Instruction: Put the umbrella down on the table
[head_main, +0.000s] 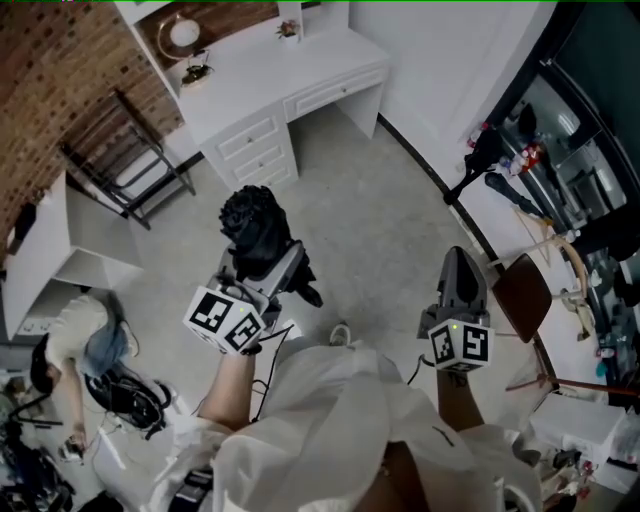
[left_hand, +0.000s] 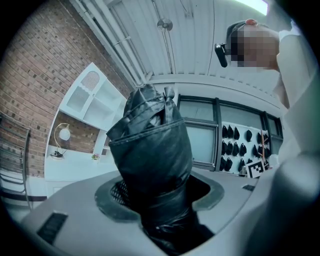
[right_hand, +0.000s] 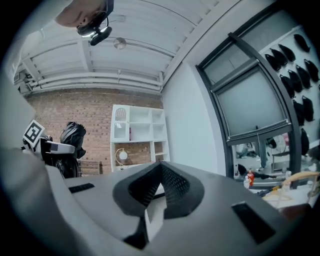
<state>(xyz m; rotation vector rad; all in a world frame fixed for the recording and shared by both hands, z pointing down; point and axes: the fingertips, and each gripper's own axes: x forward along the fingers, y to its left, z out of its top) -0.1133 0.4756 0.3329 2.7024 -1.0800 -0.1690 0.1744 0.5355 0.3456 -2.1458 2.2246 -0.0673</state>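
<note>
A folded black umbrella (head_main: 255, 228) stands upright between the jaws of my left gripper (head_main: 266, 266), which is shut on its lower part. In the left gripper view the umbrella (left_hand: 150, 160) fills the middle, its wrapped canopy rising above the pads. My right gripper (head_main: 461, 272) is held level to the right, jaws together at the tips with nothing in them (right_hand: 160, 169). From the right gripper view the umbrella (right_hand: 73, 135) shows at far left. The white table (head_main: 262, 72), a desk with drawers, stands ahead by the brick wall, apart from both grippers.
A round lamp (head_main: 183, 35) and a small plant (head_main: 289, 30) sit on the desk. A black folding chair (head_main: 125, 165) stands to its left, a brown chair (head_main: 524, 290) at right. Another person (head_main: 80, 340) crouches at lower left among cables.
</note>
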